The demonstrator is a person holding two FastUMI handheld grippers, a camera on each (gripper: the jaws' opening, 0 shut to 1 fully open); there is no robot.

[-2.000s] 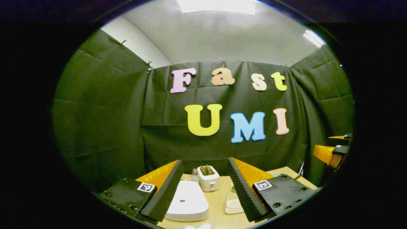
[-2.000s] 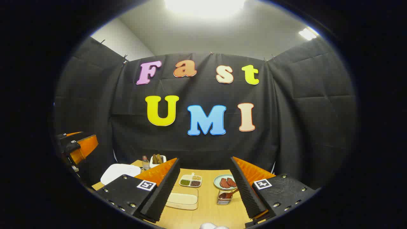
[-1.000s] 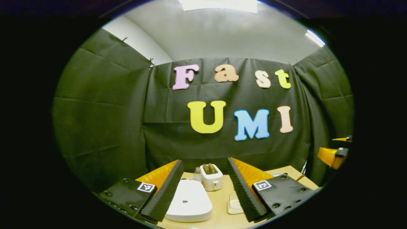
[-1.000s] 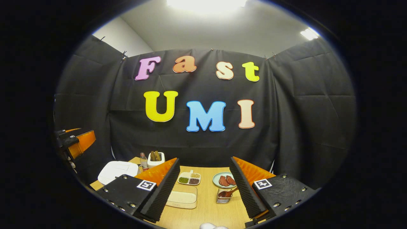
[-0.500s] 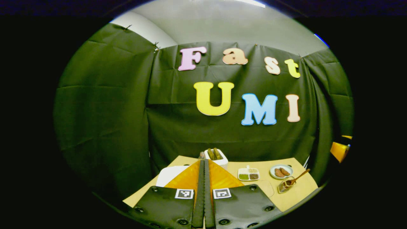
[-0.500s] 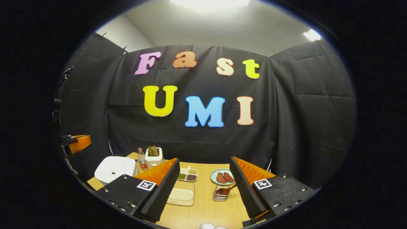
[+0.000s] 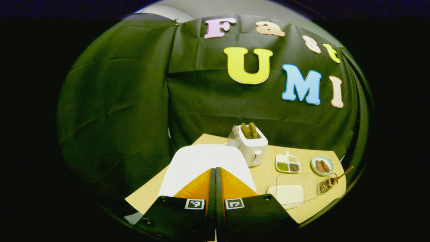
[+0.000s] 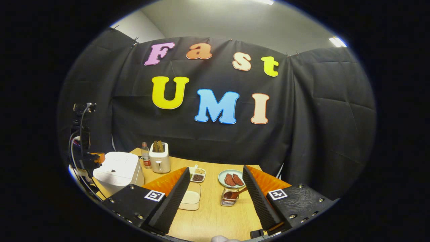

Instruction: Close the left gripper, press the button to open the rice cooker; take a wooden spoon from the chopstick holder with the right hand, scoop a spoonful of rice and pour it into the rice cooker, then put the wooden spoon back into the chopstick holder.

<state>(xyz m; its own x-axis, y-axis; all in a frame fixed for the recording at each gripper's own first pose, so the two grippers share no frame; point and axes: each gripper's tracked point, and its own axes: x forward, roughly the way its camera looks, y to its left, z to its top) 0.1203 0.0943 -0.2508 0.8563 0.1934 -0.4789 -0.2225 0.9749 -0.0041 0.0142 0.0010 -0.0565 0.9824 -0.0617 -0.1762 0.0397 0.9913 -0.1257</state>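
The white rice cooker (image 7: 205, 159) sits with its lid down, right under my left gripper (image 7: 215, 172), which is shut with nothing between its fingers and hovers over the lid's near part. In the right gripper view the cooker (image 8: 116, 169) stands at the table's left end, with the left gripper (image 8: 95, 157) just behind it. My right gripper (image 8: 215, 171) is open above the table, holding nothing. Between its fingers I see the wire chopstick holder (image 8: 229, 199) with the wooden spoon (image 8: 235, 194) leaning in it, and a clear box of rice (image 8: 191, 198). The same holder (image 7: 325, 185) and rice box (image 7: 289, 193) lie to the right in the left gripper view.
A white toaster (image 8: 159, 158) and a small bottle (image 8: 145, 156) stand behind the cooker. A divided dish of grains (image 8: 197, 174) and a plate of meat (image 8: 230, 179) lie mid-table. The wooden table (image 8: 215, 220) ends close in front; cables hang at the far left (image 8: 80, 134).
My left gripper has gone from open to shut, tilted down and moved over the rice cooker. The right gripper has drifted a little, staying open.
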